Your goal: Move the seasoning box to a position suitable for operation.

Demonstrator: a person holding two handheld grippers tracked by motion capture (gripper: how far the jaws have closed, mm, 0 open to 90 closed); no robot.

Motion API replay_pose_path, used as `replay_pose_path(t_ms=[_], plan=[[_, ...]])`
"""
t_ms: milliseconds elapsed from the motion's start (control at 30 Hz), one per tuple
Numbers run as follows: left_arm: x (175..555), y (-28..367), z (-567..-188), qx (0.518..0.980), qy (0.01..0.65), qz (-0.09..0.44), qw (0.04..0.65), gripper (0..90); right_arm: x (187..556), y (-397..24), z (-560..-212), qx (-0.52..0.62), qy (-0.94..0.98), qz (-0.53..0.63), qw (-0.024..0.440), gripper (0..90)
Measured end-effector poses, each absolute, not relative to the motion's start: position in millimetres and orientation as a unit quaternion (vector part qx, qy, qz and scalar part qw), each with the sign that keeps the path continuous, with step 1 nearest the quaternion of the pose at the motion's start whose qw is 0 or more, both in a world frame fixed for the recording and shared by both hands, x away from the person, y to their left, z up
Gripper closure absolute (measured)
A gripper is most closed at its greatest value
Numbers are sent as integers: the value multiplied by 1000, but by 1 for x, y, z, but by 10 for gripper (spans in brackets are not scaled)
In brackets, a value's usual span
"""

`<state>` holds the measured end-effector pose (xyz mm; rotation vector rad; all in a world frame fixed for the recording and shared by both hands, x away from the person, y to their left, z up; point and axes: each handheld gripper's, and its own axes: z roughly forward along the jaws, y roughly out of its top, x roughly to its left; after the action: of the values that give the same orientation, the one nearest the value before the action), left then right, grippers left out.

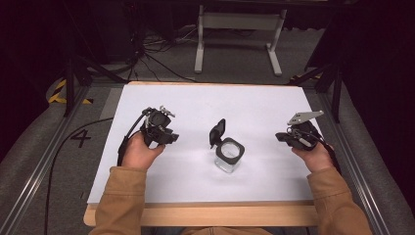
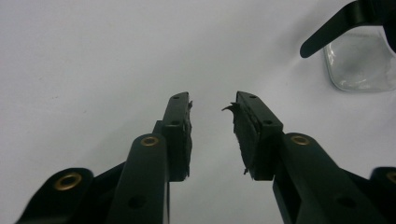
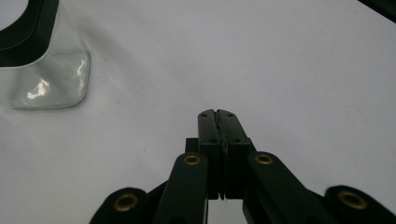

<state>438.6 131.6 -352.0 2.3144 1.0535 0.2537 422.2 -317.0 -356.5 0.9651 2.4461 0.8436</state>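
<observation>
A clear square jar (image 1: pixel 228 156) with a black collar stands near the middle of the white table (image 1: pixel 195 105), slightly toward the near edge, between the two hand-held grippers. Its hinged black lid (image 1: pixel 217 131) is flipped up and leans off the far-left side of the rim, so the mouth stands open; the contents cannot be made out, and the glass appears empty.

The left gripper (image 1: pixel 166 136), held at the left of the table, is well apart from the jar. In the left gripper view its jaws stand parted with nothing between them, and the worn pads (image 2: pixel 244 128) face each other over bare table; the jar's corner (image 2: pixel 359 65) and the lid's tip (image 2: pixel 336 25) lie to the far right.

The right gripper (image 1: pixel 283 137), held at the right, is also clear of the jar. In the right gripper view its jaws are pressed together on nothing, with the jar's base (image 3: pixel 51 79) off to the far left.

Judged from this arrangement, the opening of the jar is done, and neither tool is engaged with it. What is left, whether filling or closing the lid, appears not yet begun.
</observation>
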Motion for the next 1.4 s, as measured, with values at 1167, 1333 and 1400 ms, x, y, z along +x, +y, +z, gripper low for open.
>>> replay_pose_path(t_ms=[1167, 1333, 1400], plan=[[425, 67, -314, 885, 289, 55, 361, 881, 389, -315, -358, 329, 874, 318, 164, 898], [426, 58, -314, 889, 278, 51, 359, 884, 386, -309, -363, 324, 879, 316, 150, 898], [426, 56, -314, 890, 274, 52, 360, 884, 385, -308, -365, 323, 881, 314, 145, 898]])
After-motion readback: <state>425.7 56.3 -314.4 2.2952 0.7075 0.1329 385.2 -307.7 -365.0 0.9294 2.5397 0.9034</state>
